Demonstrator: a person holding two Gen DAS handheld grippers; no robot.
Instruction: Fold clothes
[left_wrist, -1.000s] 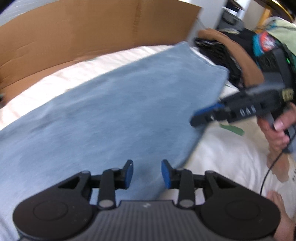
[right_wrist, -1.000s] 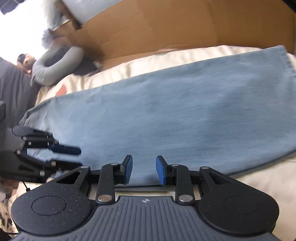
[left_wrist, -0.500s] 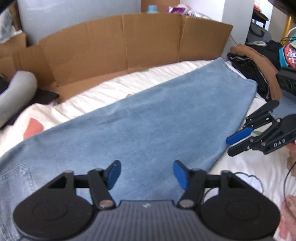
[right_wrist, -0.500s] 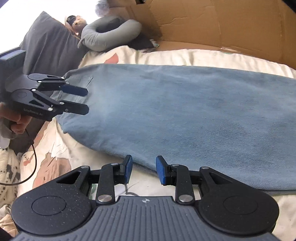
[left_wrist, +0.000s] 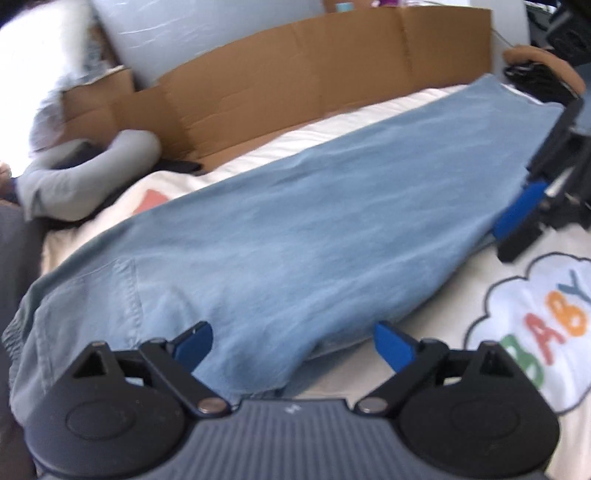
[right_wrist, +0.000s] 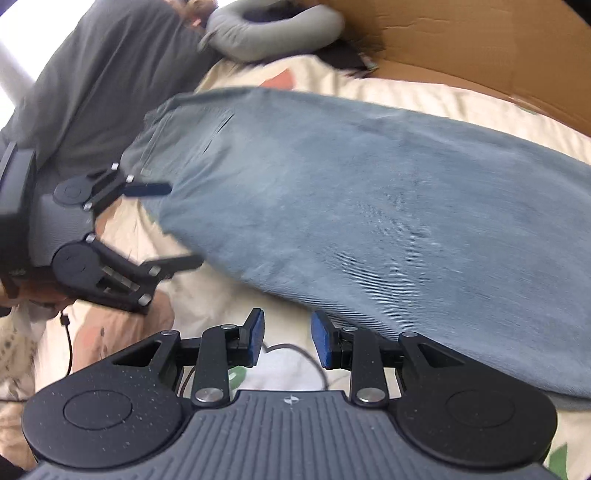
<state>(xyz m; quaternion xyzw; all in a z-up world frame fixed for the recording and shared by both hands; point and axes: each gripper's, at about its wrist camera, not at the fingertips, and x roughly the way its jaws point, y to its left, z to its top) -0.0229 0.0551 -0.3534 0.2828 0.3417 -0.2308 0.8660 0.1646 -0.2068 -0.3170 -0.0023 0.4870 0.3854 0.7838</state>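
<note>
Light blue jeans (left_wrist: 295, 229) lie folded lengthwise across the bed; they also show in the right wrist view (right_wrist: 369, 206), waist and back pocket toward the pillows. My left gripper (left_wrist: 293, 345) is wide open at the near edge of the jeans by the waist end, straddling the fabric edge without holding it. It also shows in the right wrist view (right_wrist: 166, 227). My right gripper (right_wrist: 287, 338) is slightly open and empty just off the jeans' near edge. It shows in the left wrist view (left_wrist: 517, 225) near the hem end.
A cardboard sheet (left_wrist: 314, 81) stands along the far side of the bed. A grey neck pillow (left_wrist: 92, 177) and a dark grey pillow (right_wrist: 103, 74) lie at the head end. The cream bedsheet (left_wrist: 535, 325) has a "BABY" print. Dark clothes (left_wrist: 535, 77) are piled at far right.
My left gripper has opened wider and moved toward the waist end of the jeans. My right gripper has moved along the near edge. The jeans have not moved.
</note>
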